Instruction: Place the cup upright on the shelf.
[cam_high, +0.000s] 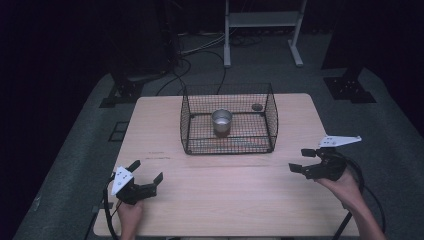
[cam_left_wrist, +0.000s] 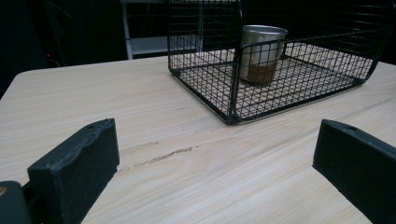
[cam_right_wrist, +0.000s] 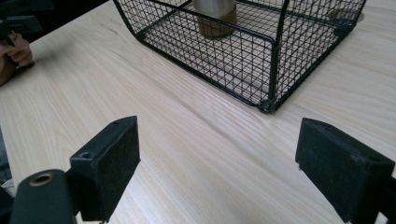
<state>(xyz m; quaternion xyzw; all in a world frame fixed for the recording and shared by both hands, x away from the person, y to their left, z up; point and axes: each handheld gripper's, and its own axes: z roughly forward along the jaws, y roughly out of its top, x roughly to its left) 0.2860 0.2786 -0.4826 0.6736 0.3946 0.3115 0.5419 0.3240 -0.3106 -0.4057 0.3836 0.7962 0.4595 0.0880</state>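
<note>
While both grippers, left (cam_high: 148, 171) and right (cam_high: 302, 160), gape empty, one wire basket (cam_high: 228, 145) holds one metal cup (cam_high: 221, 122)

Small dark disc (cam_high: 257, 107), perhaps lid, in basket's far-right corner; white stand (cam_high: 263, 20) behind.

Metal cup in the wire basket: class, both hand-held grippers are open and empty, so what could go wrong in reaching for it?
1. The cup stands inside the basket, whose walls rise about as high as it; a level approach would likely hit the mesh.
2. The basket sits loose on the table, so a bump may slide it.
3. The cup's smooth round side may slip.
</note>
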